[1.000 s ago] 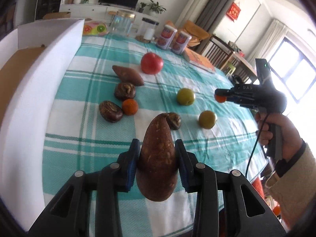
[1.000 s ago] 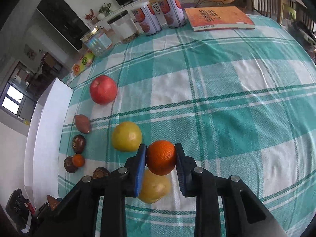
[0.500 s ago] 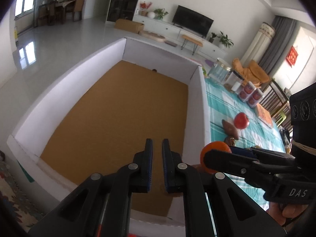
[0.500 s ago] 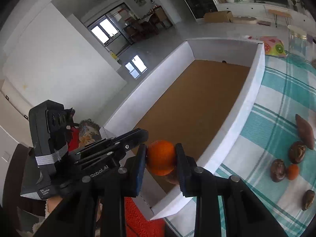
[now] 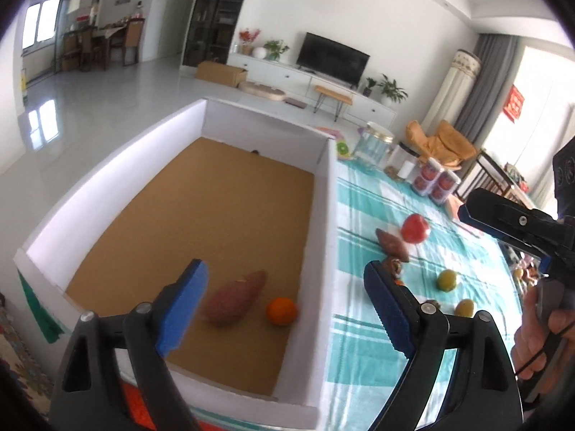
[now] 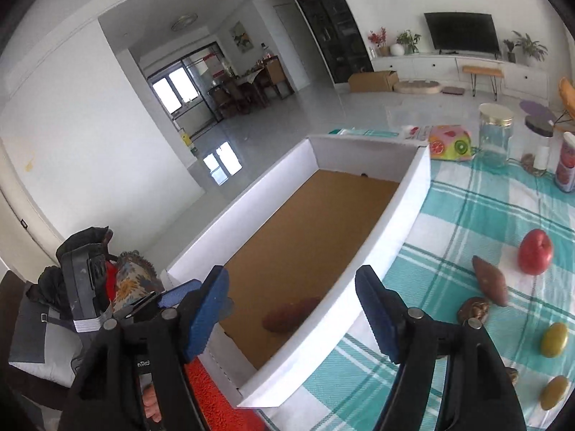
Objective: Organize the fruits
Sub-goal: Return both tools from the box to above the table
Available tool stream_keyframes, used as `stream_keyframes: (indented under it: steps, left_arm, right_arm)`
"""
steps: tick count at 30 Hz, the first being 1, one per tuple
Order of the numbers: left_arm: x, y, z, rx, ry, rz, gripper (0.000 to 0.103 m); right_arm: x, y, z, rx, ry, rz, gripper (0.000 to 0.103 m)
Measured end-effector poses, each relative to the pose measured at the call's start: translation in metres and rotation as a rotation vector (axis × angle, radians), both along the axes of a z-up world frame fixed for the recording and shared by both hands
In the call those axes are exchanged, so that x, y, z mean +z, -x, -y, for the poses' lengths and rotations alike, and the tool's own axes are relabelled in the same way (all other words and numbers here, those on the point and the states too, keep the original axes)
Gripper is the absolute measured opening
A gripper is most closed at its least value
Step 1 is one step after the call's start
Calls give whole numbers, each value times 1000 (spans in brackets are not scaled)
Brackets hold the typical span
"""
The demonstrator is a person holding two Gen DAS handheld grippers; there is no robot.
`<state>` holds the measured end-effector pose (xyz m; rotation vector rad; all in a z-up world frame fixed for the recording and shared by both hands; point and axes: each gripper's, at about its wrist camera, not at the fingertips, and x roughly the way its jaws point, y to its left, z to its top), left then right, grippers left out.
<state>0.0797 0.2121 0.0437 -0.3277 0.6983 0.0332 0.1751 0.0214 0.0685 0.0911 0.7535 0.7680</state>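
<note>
A white box (image 5: 320, 237) with a brown floor stands at the table's left edge. A sweet potato (image 5: 235, 296) and an orange (image 5: 281, 310) lie on its near floor. My left gripper (image 5: 284, 305) is open and empty above them. My right gripper (image 6: 291, 309) is open and empty over the box's near end, where the sweet potato (image 6: 291, 318) shows below. On the checked cloth lie a red apple (image 5: 415, 228), a second sweet potato (image 5: 391, 246), two green fruits (image 5: 446, 279) and brown fruits (image 6: 473, 308).
A glass jar (image 6: 496, 140), a fruit-print pouch (image 6: 451, 142) and two cans (image 5: 435, 183) stand at the table's far side. A chair with dark clothing (image 6: 82, 287) is left of the box. The right gripper's body (image 5: 517, 224) shows at the left view's right edge.
The orange left my right gripper and now lies in the box beside the sweet potato. Both grippers have opened wide. The left gripper was shut and empty half a second ago.
</note>
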Motion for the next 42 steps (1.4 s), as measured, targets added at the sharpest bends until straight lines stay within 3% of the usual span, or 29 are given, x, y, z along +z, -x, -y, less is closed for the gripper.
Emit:
stream_keyframes:
  steps: [3, 7, 11, 13, 19, 24, 32, 42]
  left_arm:
    - [0, 6, 55, -134, -31, 25, 96]
    - [-38, 1, 132, -293, -78, -30, 97]
    - [-101, -15, 178, -304, -170, -158, 96]
    - [-120, -16, 190, -293, -207, -185, 96]
    - [-146, -15, 197, -273, -230, -232, 97]
    - [-148, -11, 201, -274, -276, -226, 98]
    - [-150, -16, 199, -276, -281, -227, 101]
    - [-150, -15, 198, -276, -285, -220, 102]
  right_arm:
    - [-22, 13, 61, -182, 80, 52, 89]
    - [-91, 33, 127, -350, 229, -18, 89]
    - [-146, 69, 174, -445, 303, -88, 89]
    - [-157, 84, 188, -488, 343, -46, 89]
    - [-176, 84, 195, -494, 380, -25, 89]
    - [-183, 82, 185, -491, 398, -12, 92]
    - [-187, 81, 187, -482, 395, -16, 101]
    - [-188, 80, 185, -477, 402, -19, 103]
